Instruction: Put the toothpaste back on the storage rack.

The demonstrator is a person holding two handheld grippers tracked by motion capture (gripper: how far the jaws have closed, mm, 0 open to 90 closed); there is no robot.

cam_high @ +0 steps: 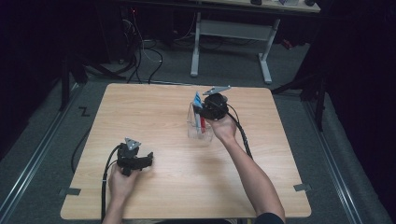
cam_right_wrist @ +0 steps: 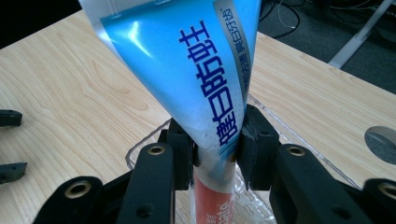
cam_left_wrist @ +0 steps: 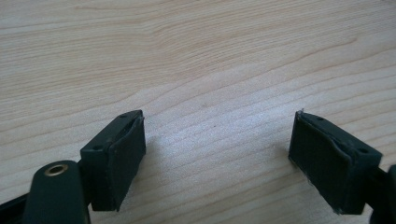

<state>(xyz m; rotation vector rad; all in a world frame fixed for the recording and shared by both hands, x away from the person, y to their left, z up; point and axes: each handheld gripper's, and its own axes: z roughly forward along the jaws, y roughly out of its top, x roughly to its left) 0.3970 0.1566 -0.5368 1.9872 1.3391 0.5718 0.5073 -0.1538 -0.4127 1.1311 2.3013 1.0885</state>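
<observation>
A blue and red toothpaste tube (cam_right_wrist: 196, 74) stands upright in a clear plastic container (cam_high: 198, 125) near the middle of the wooden table (cam_high: 154, 112). My right gripper (cam_right_wrist: 215, 144) is shut on the tube's lower blue part, with the red end (cam_right_wrist: 212, 203) reaching down into the container. In the high view the right gripper (cam_high: 211, 108) sits at the container's top right, and the tube (cam_high: 199, 112) shows inside it. My left gripper (cam_high: 150, 161) rests low over the table at the front left, and in its own view the left gripper (cam_left_wrist: 217, 158) is open over bare wood.
The clear container's rim (cam_right_wrist: 299, 140) runs behind the right gripper's jaws. A round hole (cam_right_wrist: 382, 142) in the tabletop lies at the right. A white-legged desk (cam_high: 233, 32) and cables (cam_high: 144, 51) stand on the floor beyond the table's far edge.
</observation>
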